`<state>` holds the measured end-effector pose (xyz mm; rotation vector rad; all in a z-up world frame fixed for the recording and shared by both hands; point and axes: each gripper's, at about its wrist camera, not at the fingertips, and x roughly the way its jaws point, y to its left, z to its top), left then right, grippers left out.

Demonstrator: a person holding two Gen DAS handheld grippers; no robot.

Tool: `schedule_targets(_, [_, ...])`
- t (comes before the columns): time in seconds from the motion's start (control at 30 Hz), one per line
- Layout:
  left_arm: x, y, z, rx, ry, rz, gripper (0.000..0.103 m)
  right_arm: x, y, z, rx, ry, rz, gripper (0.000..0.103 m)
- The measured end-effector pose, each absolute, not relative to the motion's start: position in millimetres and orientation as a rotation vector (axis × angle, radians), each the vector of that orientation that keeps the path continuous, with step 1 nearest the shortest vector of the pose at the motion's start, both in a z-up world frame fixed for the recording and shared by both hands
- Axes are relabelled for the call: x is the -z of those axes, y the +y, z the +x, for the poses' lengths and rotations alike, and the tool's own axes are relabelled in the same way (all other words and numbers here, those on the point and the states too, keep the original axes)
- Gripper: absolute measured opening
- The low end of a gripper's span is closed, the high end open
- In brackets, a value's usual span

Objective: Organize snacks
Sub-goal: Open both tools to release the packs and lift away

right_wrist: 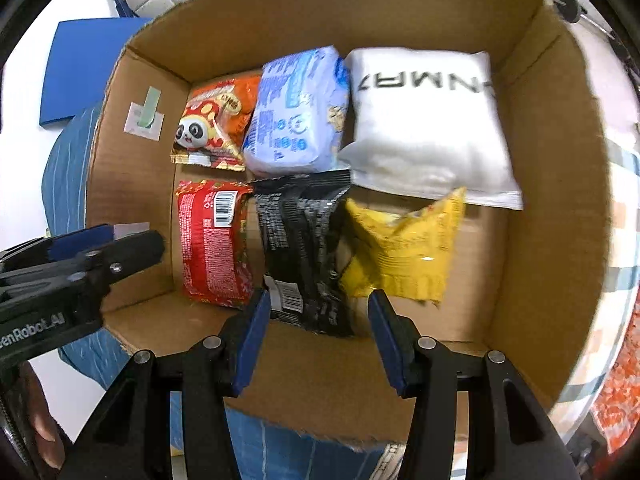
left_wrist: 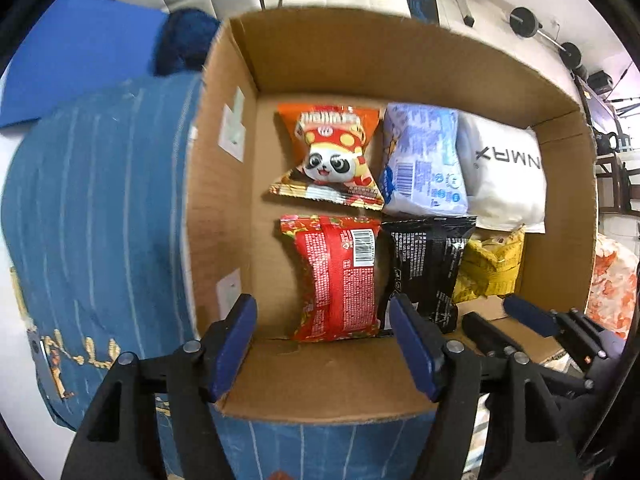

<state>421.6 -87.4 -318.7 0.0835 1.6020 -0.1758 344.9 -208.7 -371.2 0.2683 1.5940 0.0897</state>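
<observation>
Both grippers hover over the near rim of the cardboard box (left_wrist: 320, 52), left gripper (left_wrist: 324, 344) and right gripper (right_wrist: 316, 336) each with jaws wide and empty. Six packets lie in two rows ahead of the jaws; the yellow packet (right_wrist: 404, 248), just beyond the right jaws, sits crumpled and askew. Judgement: if straightening it, pinch its near sealed edge, not the puffed middle, and keep clear of the black packet (right_wrist: 304, 248) alongside.

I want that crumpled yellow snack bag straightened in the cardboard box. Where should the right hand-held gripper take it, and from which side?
Probably best at the crumpled yellow snack bag's flat crimped near edge, coming from above on the near side. That edge lies exposed toward the open right hand-held gripper, while its far end is tucked under the white pillow pack and the black packet crowds its left.
</observation>
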Motion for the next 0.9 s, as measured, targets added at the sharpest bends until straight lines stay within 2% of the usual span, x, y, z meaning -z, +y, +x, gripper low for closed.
schedule_targets(0.03, [315,-88,419,0.173,1.592,0.091,0.074,365,-215,341,-0.083,1.583,0.265,0.054])
schedule_targets(0.07, [311,-88,418,0.170,1.583,0.101,0.084,358,-224,337,-0.074,1.574,0.259,0.054])
schedule_targets(0.17, [296,-88,411,0.165,1.541,0.108,0.091,347,-232,331,-0.048,1.553,0.262,0.059])
schedule_targets(0.23, [286,-85,406,0.167,1.528,0.094,0.094,337,-236,327,-0.022,1.537,0.243,0.077])
schedule_targets(0.3, [276,-82,404,0.167,1.509,0.080,0.102,324,-236,320,-0.002,1.506,0.212,0.087])
schedule_targets(0.43, [250,-72,395,0.153,1.445,0.073,0.102,302,-235,310,0.027,1.456,0.180,0.093])
schedule_targets(0.5, [239,-71,388,0.153,1.413,0.071,0.102,289,-236,303,0.039,1.430,0.176,0.103])
schedule_targets(0.9, [134,-66,309,0.156,1.165,0.087,0.102,186,-248,238,0.073,1.264,0.233,0.103])
